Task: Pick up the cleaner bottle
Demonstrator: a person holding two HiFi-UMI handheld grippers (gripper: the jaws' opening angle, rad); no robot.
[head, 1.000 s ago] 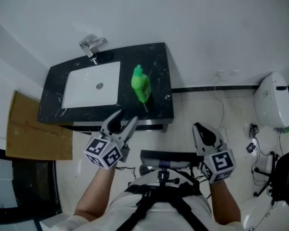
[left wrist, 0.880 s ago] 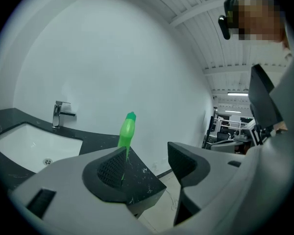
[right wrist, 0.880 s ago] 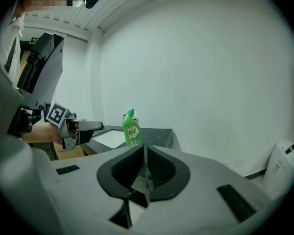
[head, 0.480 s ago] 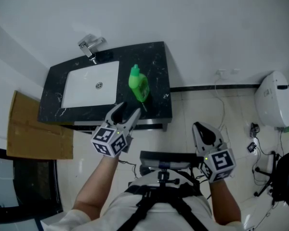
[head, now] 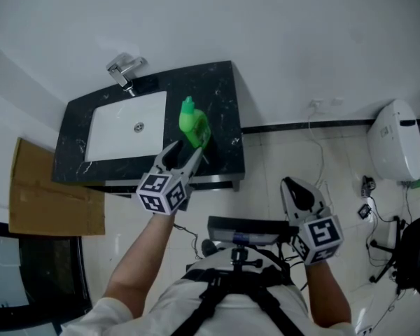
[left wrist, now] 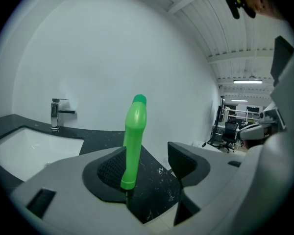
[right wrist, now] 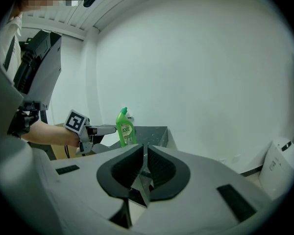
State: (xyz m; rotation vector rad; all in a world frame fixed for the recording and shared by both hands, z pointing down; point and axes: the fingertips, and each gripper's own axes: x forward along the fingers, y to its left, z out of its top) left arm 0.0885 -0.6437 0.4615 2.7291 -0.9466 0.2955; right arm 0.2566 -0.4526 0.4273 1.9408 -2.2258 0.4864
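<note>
A green cleaner bottle stands upright on the black marble counter, right of the sink. My left gripper is open at the counter's front edge, and its jaws have just been opening a little wider. In the left gripper view the bottle stands at the tips of that gripper, close to the left pad, and neither pad presses on it. My right gripper hangs over the floor, shut and empty, its pads touching. From there the bottle shows far off.
A white sink basin with a chrome faucet fills the counter's left part. Flat cardboard lies on the floor at the left. A white toilet and cables are at the right.
My left gripper has moved forward and down from the counter's front to the bottle's base. The right gripper has stayed where it was.
</note>
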